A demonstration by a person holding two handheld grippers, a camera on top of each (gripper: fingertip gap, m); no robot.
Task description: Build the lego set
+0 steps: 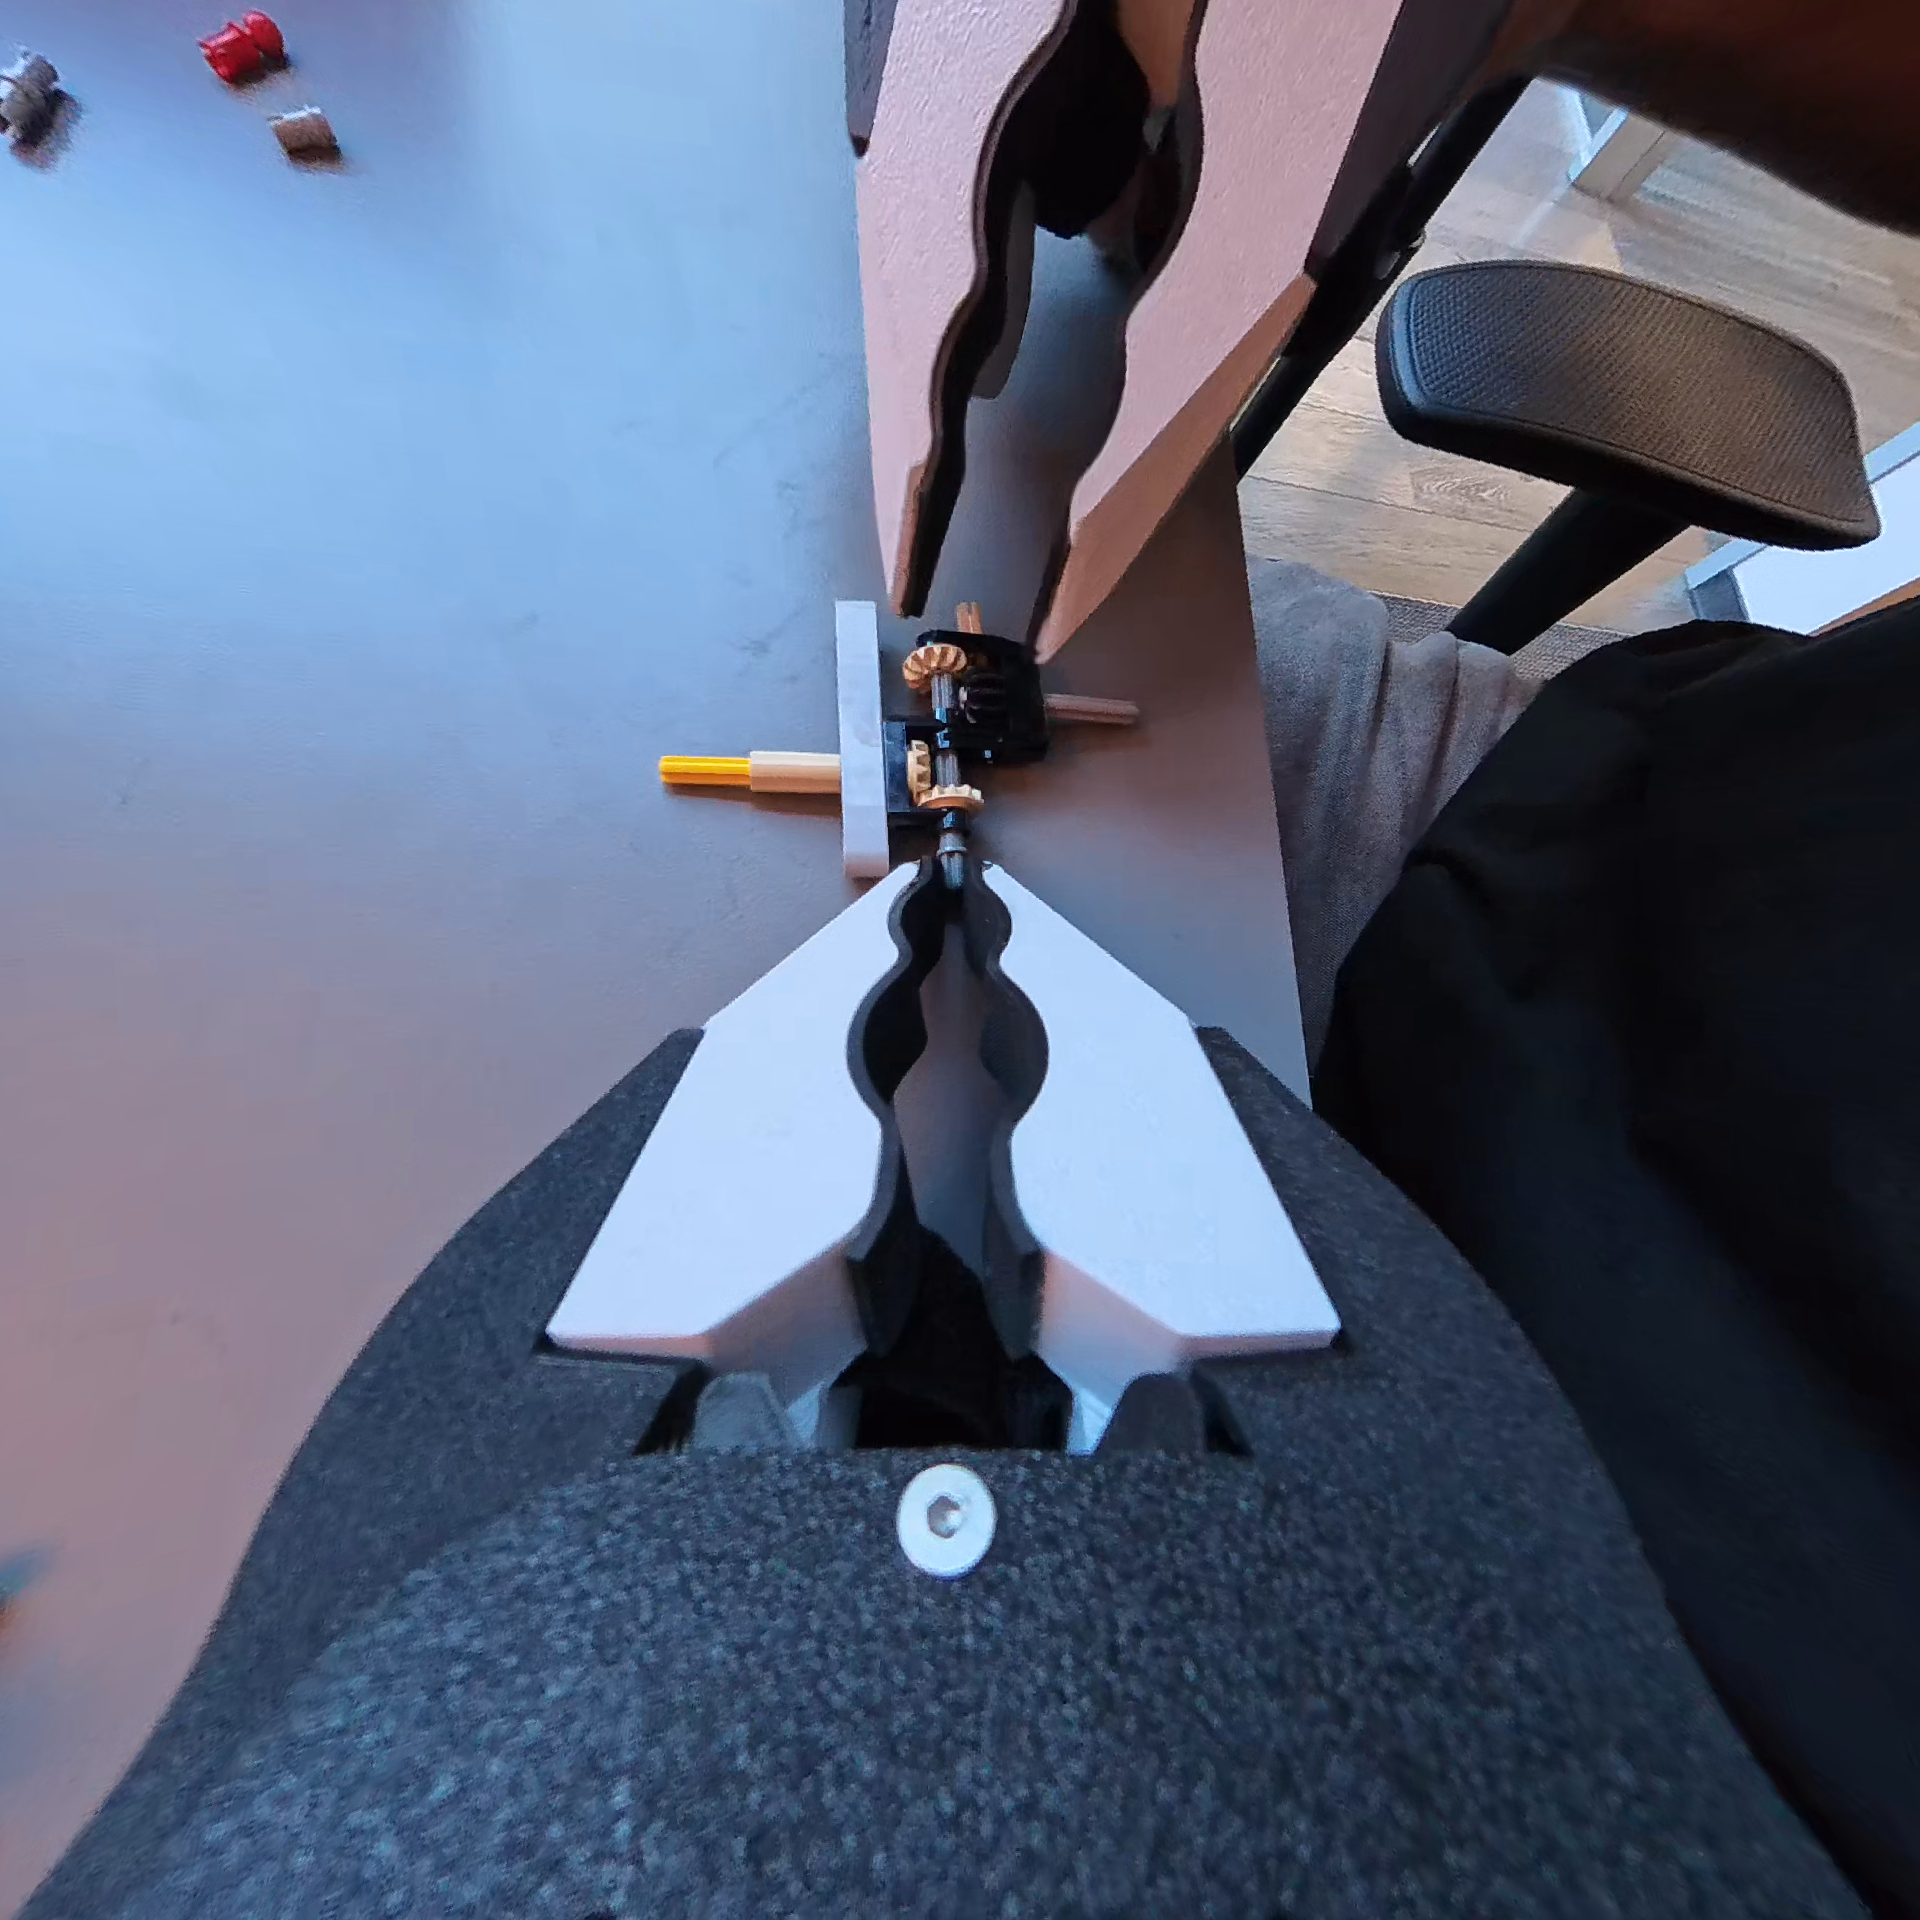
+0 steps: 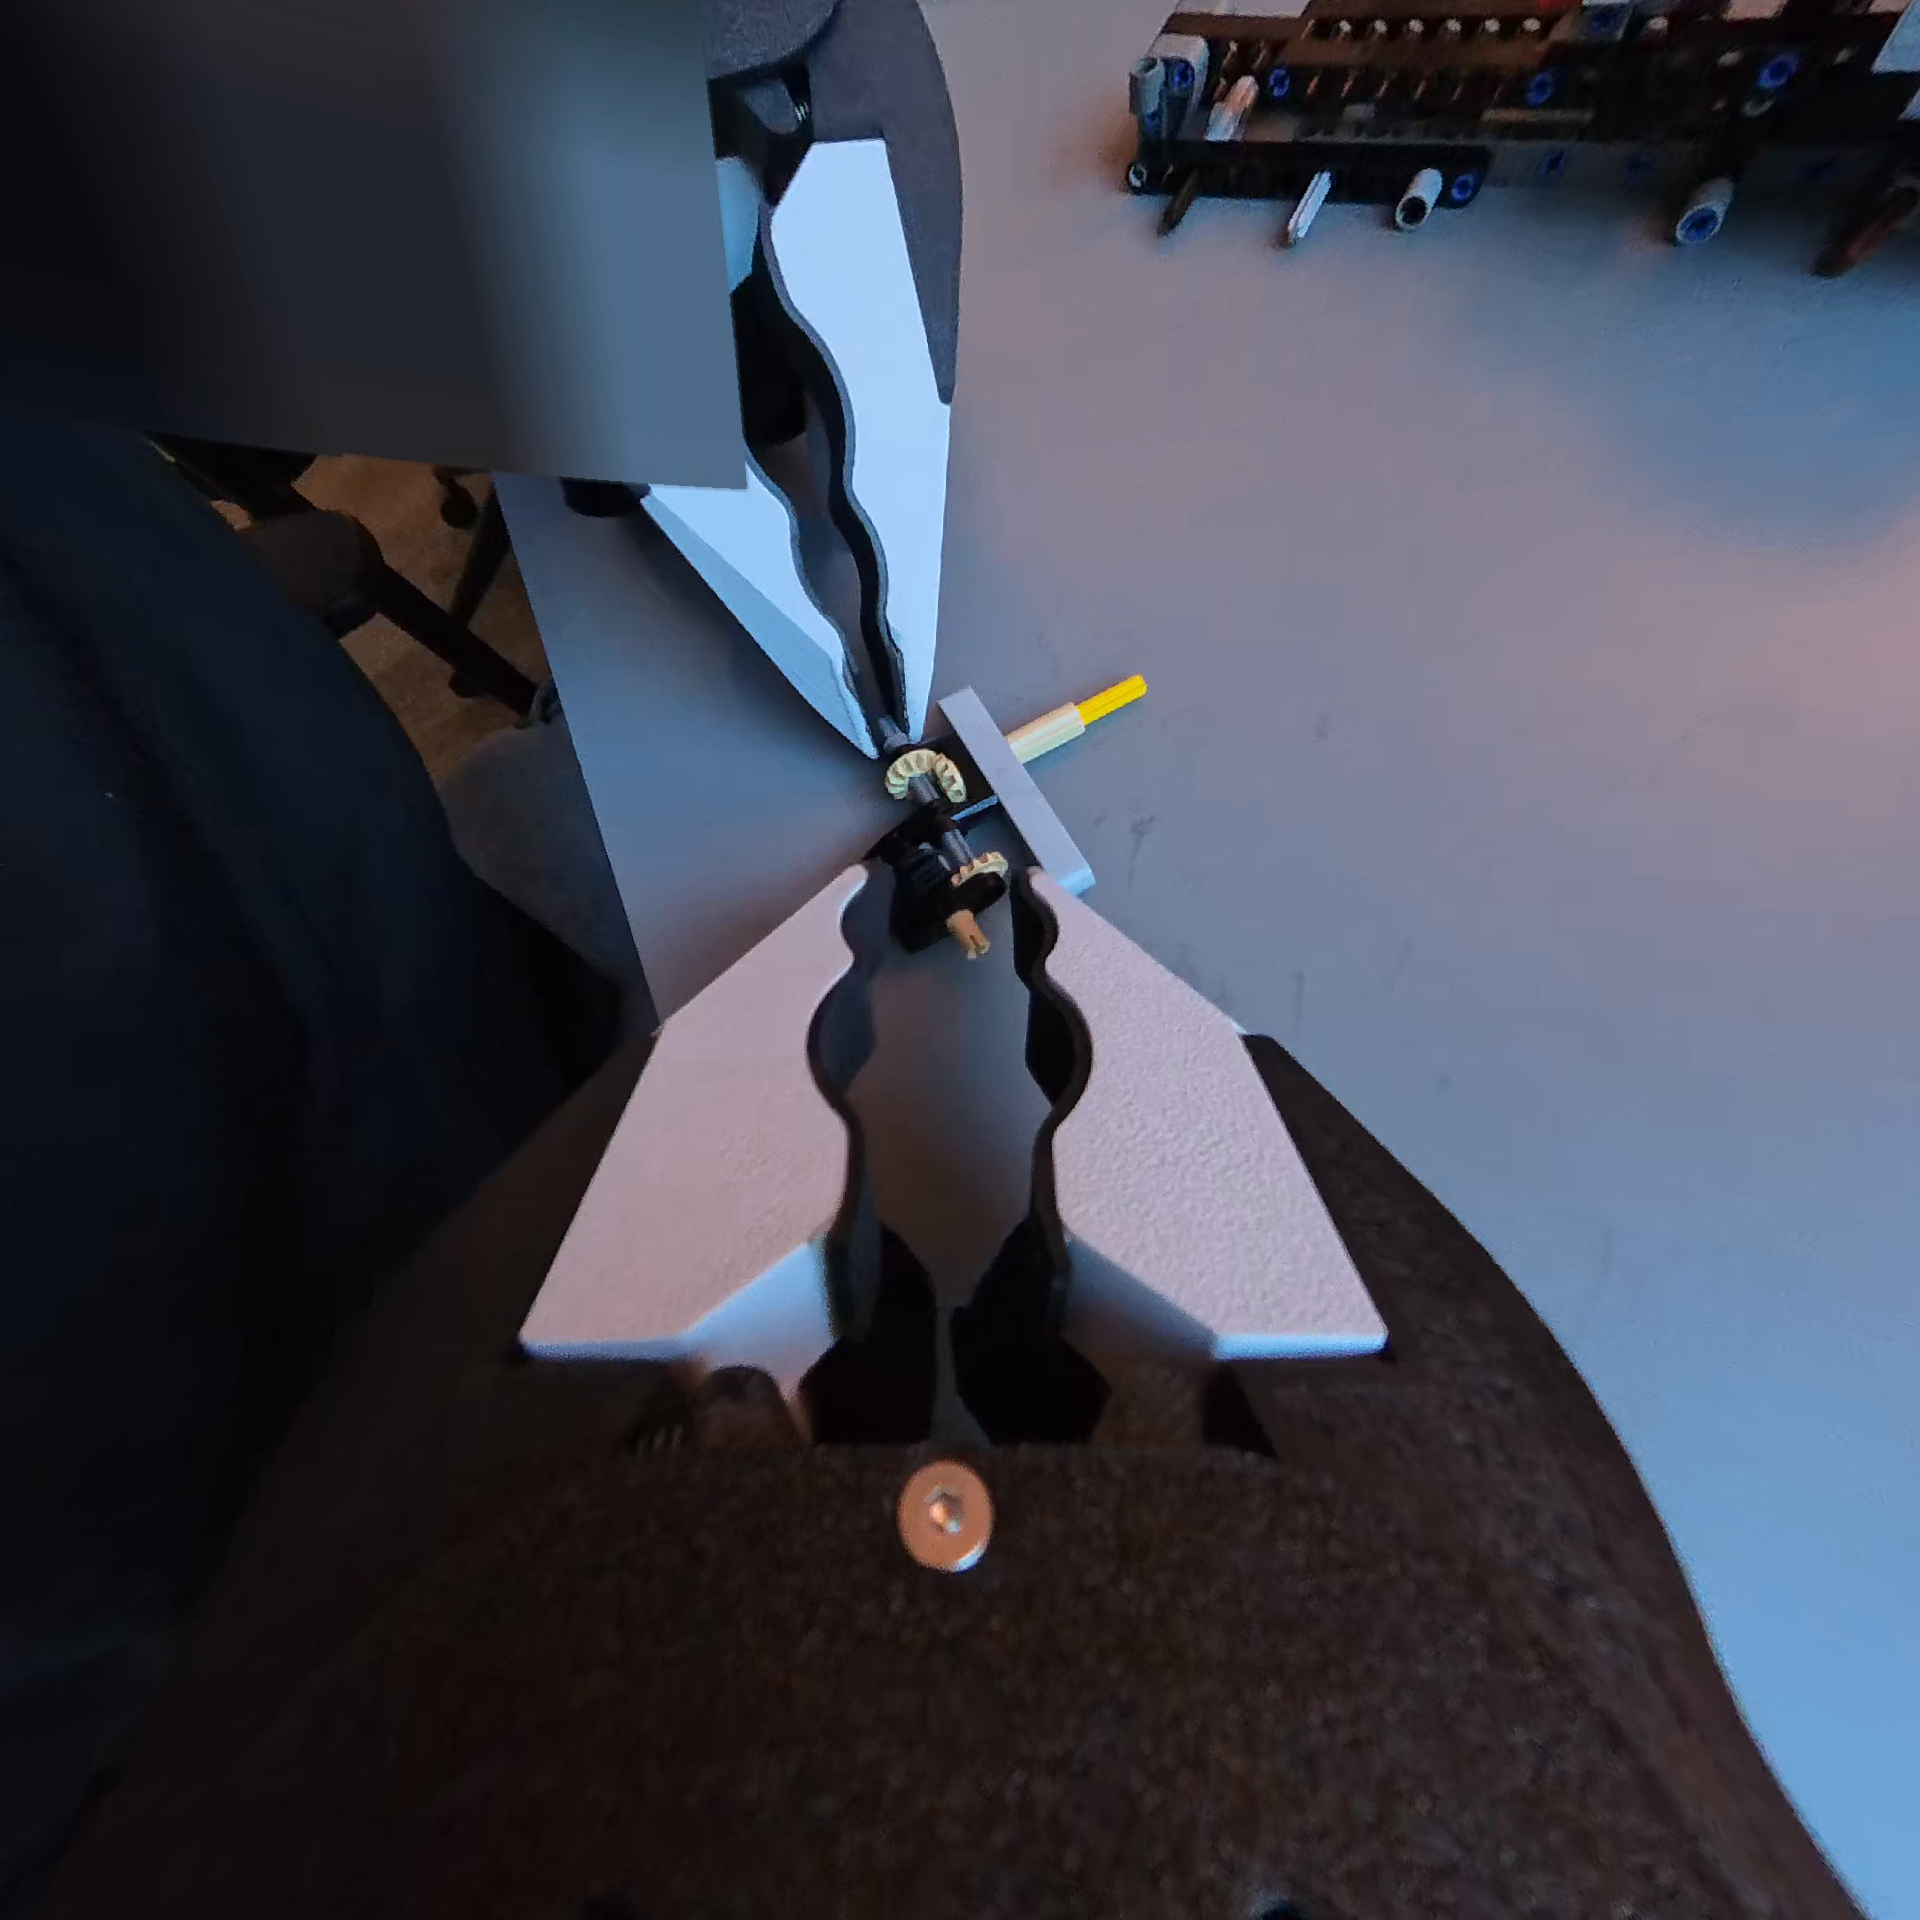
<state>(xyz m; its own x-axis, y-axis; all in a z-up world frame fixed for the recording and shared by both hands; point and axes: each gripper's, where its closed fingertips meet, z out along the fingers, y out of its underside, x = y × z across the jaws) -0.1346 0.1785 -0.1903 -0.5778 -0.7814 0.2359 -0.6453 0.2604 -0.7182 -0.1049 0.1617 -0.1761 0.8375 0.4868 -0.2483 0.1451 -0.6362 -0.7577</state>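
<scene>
Tan bevel gears (image 1: pixel 928 665) on gear subassembly (image 1: pixel 961 717) at surface (image 1: pixel 416 623) edge. Left hand-held gripper (image 1: pixel 954 871) pinches dark axle (image 1: pixel 951 831); right hand-held gripper (image 2: pixel 948 891) spread around black housing. Step: seating axle; next needs straight push.

- dark axle (image 1: pixel 951 857): near end sits between the left gripper (image 1: pixel 953 873) tips, that bit hidden
- right gripper (image 2: pixel 948 883): tips flank the black gear housing (image 2: pixel 920 909); contact can't be told, housing sides covered
- big lego assembly (image 2: pixel 1538 114): cut off by top and right edges, blurred, small parts unreadable
- loose red piece (image 1: pixel 242 45) and grey pieces (image 1: pixel 28 96): motion-blurred, type unclear
- chair armrest (image 1: pixel 1621 400): its post runs behind dark clothing
</scene>
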